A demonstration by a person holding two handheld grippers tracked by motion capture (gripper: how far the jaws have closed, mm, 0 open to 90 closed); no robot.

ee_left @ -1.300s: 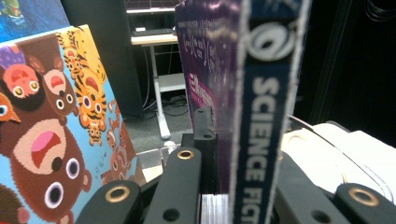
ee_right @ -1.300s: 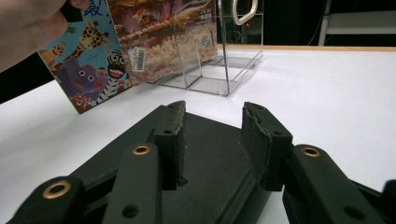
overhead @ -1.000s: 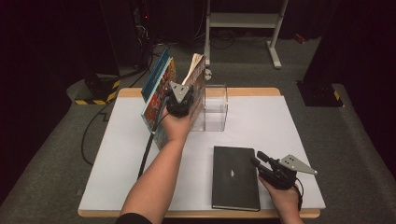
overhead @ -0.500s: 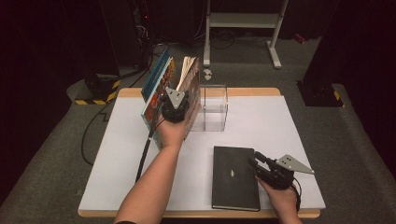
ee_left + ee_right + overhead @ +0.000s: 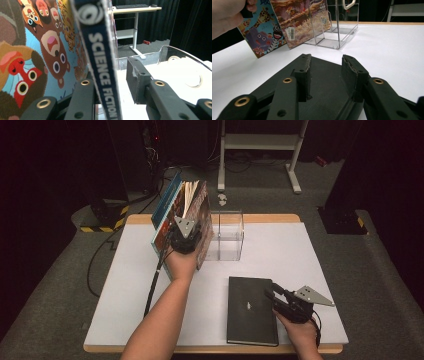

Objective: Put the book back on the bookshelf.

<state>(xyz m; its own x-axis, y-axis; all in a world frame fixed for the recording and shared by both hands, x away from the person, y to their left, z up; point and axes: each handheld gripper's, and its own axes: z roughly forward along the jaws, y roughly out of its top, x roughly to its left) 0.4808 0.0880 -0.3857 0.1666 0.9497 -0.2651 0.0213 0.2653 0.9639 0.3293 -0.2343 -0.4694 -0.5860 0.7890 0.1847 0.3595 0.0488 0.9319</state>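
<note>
Standing between the left hand-held gripper (image 5: 110, 87) jaws, just opening: science fiction book (image 5: 100, 50).

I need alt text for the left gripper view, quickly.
A blue book spine reading "SCIENCE FICTION" stands between the left gripper's jaws, which have just been opening; the right pad is clear of it. A cartoon-animal book cover stands left, a clear rack right.

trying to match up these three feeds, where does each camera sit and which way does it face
High view: above the person's side, facing forward and down on the table; both forearms show.
Left gripper view: rides the left gripper, facing the blue-spined book; its jaws have just been opening.
Right gripper view: rides the right gripper, above the black book.
Shared: the clear holder.
</note>
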